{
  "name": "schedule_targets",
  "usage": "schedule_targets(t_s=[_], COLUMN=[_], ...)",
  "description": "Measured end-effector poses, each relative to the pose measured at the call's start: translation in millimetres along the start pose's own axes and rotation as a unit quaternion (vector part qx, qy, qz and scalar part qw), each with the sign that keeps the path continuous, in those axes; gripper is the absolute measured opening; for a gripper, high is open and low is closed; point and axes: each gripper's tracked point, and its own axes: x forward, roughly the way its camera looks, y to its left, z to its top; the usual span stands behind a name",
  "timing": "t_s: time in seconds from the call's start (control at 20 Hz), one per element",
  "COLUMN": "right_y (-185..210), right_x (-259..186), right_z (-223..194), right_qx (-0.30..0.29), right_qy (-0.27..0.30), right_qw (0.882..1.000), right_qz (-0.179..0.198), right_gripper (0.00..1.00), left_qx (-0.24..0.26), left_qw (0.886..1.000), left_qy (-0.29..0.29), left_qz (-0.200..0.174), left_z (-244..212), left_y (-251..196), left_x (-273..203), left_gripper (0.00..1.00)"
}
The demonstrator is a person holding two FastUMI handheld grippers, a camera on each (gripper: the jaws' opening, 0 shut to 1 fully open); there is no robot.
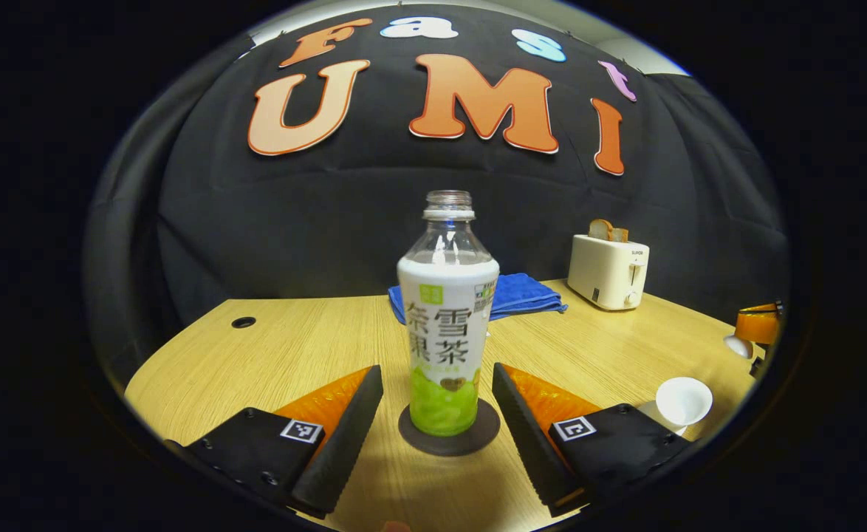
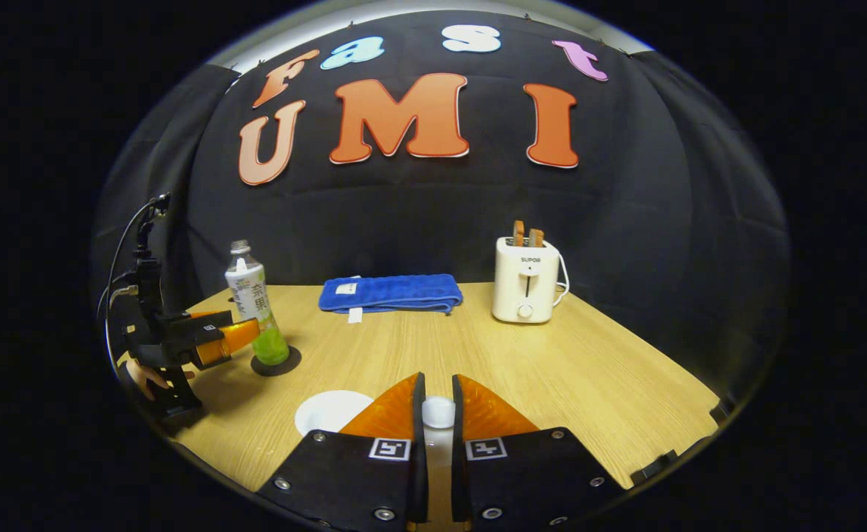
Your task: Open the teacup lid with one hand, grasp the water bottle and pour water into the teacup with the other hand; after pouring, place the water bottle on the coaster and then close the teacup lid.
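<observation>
Water bottle point(image 1: 447, 325) upright on coaster point(image 1: 449, 436), frame centre, between spread left gripper point(image 1: 437, 403); right gripper point(image 2: 438, 414) clamped on teacup lid point(image 2: 438, 411) knob.

a pale wood-grain worktop point(image 2: 552, 369) with a curved front edge fills the booth floor of the scene. a round cable hole point(image 1: 243, 322) sits near its far left corner. black cloth point(image 2: 662, 244) drapes behind and around it as the wall, creased in places. a strip of lighter ceiling point(image 1: 625, 52) shows above the cloth.
</observation>
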Motion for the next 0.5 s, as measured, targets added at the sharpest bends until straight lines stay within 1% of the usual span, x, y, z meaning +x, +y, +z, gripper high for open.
schedule_targets(t_s=[0.05, 0.1, 0.15, 0.25, 0.35, 0.4, 0.45, 0.5], right_y=[8.5, 15.7, 24.1, 41.1, 56.5, 62.1, 66.6, 69.6], right_x=[2.0, 4.2, 6.9, 12.5, 18.4, 20.9, 23.5, 26.8], right_z=[1.8, 3.4, 5.0, 2.3, -2.4, -5.8, -9.2, -12.1], right_qx=[-0.003, -0.004, -0.004, -0.009, -0.015, -0.017, -0.019, -0.021], right_qy=[-0.001, -0.003, -0.004, -0.001, 0.005, 0.009, 0.013, 0.016], right_qw=[1.000, 1.000, 1.000, 0.999, 0.998, 0.998, 0.998, 0.997], right_qz=[0.008, 0.016, 0.025, 0.040, 0.056, 0.062, 0.066, 0.067], right_gripper=[0.12, 0.12, 0.12, 0.12, 0.12, 0.12, 0.13, 0.13], left_qx=[0.002, 0.004, 0.003, -0.003, -0.009, -0.013, -0.019, -0.026], left_qw=[1.000, 1.000, 1.000, 1.000, 0.999, 0.999, 0.999, 0.998], left_qy=[-0.005, -0.006, -0.007, -0.013, -0.022, -0.025, -0.027, -0.028], left_qz=[0.005, 0.011, 0.013, 0.019, 0.028, 0.033, 0.037, 0.041], left_z=[2.2, 3.0, 3.6, 5.9, 10.1, 11.3, 11.6, 12.7], left_y=[2.7, 5.9, 8.3, 13.0, 19.1, 24.2, 27.9, 33.4], left_x=[-5.6, -10.2, -15.6, -29.0, -42.0, -49.3, -54.9, -59.8], left_gripper=[0.97, 0.94, 0.97, 0.97, 0.97, 0.94, 0.97, 0.94])
